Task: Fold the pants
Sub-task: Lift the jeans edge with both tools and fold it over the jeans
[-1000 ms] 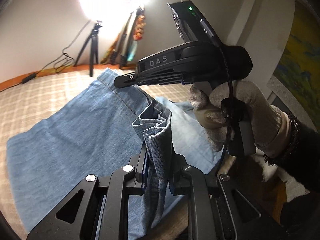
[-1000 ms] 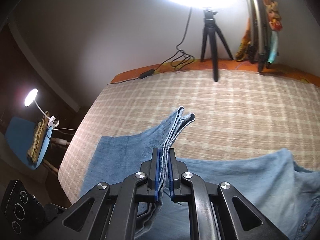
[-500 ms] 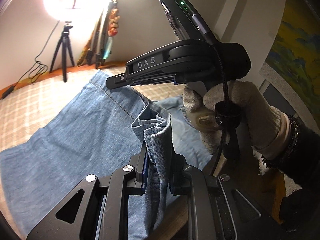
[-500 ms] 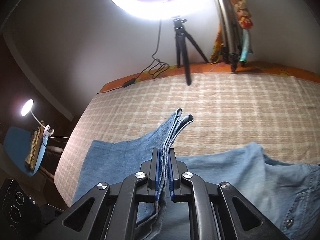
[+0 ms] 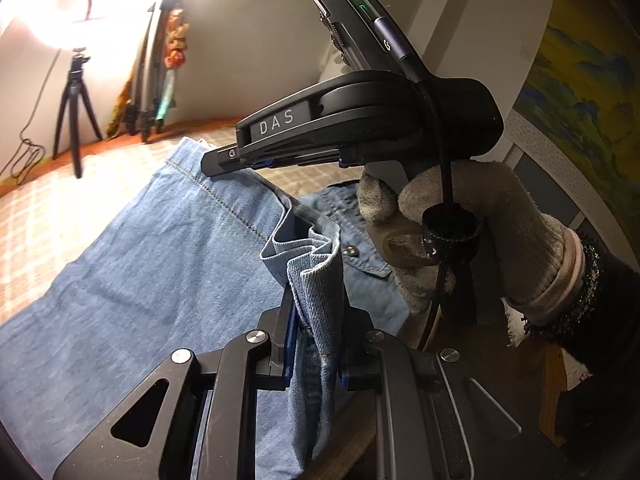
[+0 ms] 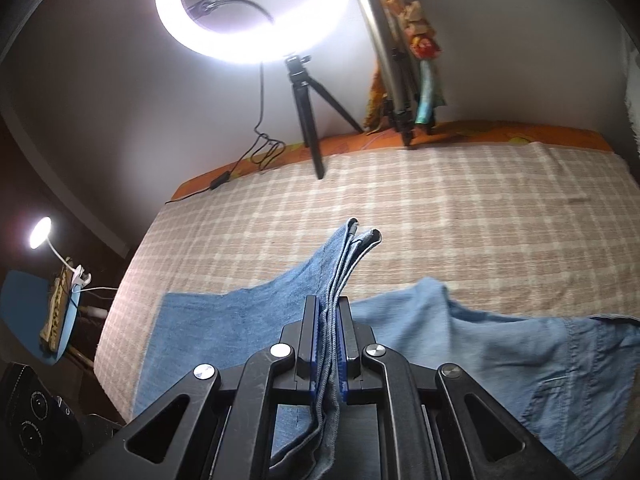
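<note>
The pants lie spread on the checked bed cover, with both lifted edges carried above the flat layers. The waist end, with pocket and rivet, sits at the right in the right wrist view; the flat leg panel extends to the left

Left gripper: jaws nearly closed, clamped on a bunched thickness of denim. Several layers stand up between the pads, and the cloth hangs in a fold below them. The grip is set on the hem edge so that all layers travel together

Right gripper: jaws almost fully closed, clamped on a thin stack of denim edges that project forward past the fingertips. In the left wrist view the same tool is seen from the side, held in a gloved hand, its tips over the stitched seam at the far edge of the cloth

Judgement: the two grips hold the same end of the garment at separate points, so the edge stays taut and straight while it is carried across. This suits a fold of one end over the other. The fold is not yet laid down; the held edges are clear of the surface

A ring light on a tripod stands at the far edge of the bed, well apart from the cloth
</note>
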The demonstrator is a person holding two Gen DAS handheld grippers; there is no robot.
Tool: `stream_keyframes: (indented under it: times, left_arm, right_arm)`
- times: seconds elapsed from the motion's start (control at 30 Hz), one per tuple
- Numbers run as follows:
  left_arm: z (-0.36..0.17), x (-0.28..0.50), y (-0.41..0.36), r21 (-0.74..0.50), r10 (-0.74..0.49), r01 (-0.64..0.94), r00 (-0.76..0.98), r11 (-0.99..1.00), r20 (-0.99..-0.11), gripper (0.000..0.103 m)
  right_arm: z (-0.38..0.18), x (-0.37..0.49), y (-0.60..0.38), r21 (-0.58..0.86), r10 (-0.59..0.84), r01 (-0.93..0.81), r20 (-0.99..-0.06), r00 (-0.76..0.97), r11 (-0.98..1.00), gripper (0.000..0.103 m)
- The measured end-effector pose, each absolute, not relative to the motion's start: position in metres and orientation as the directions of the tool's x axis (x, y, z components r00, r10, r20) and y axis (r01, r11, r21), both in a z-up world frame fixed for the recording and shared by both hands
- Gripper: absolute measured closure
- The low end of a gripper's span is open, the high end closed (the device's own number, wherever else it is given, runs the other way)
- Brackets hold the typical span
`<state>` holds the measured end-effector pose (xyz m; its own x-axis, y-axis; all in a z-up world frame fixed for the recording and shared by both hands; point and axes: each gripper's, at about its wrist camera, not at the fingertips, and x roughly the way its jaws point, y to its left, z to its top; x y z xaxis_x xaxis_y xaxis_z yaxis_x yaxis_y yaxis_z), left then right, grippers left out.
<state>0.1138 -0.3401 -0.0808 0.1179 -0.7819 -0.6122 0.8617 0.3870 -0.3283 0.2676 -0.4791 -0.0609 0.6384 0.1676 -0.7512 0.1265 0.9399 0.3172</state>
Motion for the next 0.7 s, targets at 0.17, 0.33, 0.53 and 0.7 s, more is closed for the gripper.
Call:
stream_keyframes:
  times: [0.17,0.33,0.53,0.7]
  left_arm:
    - [-0.083,0.109,-0.359,-0.331,-0.789,0.875,0.089,0.354,-0.608,0.089]
    - [-0.085,0.104,-0.381,-0.342,-0.794,0.882,0.057,0.324,-0.605,0.089]
    - [-0.084,0.100,-0.409,-0.348,-0.801,0.893,0.024,0.286,-0.598,0.089]
    - [-0.081,0.091,-0.433,-0.348,-0.808,0.904,-0.003,0.250,-0.589,0.089]
  right_arm:
    - [-0.061,0.257,-0.501,0.308,0.142,0.155,-0.755,0.640,0.939,0.098]
    - [-0.060,0.247,-0.521,0.288,0.111,0.180,-0.763,0.637,0.941,0.098]
    - [-0.055,0.234,-0.544,0.262,0.070,0.212,-0.766,0.639,0.941,0.098]
    - [-0.051,0.220,-0.569,0.252,0.037,0.247,-0.766,0.641,0.936,0.098]
